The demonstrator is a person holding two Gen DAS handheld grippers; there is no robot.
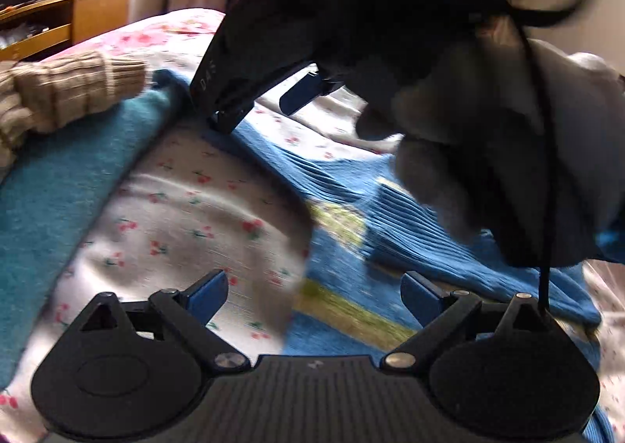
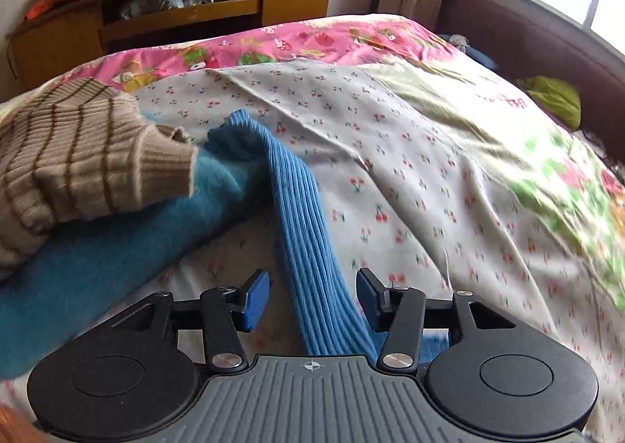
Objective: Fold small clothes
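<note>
A blue ribbed knit garment with yellow-green patches lies on the flowered bedsheet. My left gripper is open just above the sheet and the garment's near edge, holding nothing. My right gripper is open, with a long blue ribbed sleeve running between its jaws; the pads do not press it. In the left wrist view the right gripper hangs over the garment's far end, held by a gloved hand.
A teal fleece piece lies at the left with a beige striped knit sweater on top. A wooden desk stands beyond the bed, a dark headboard and a window at the right.
</note>
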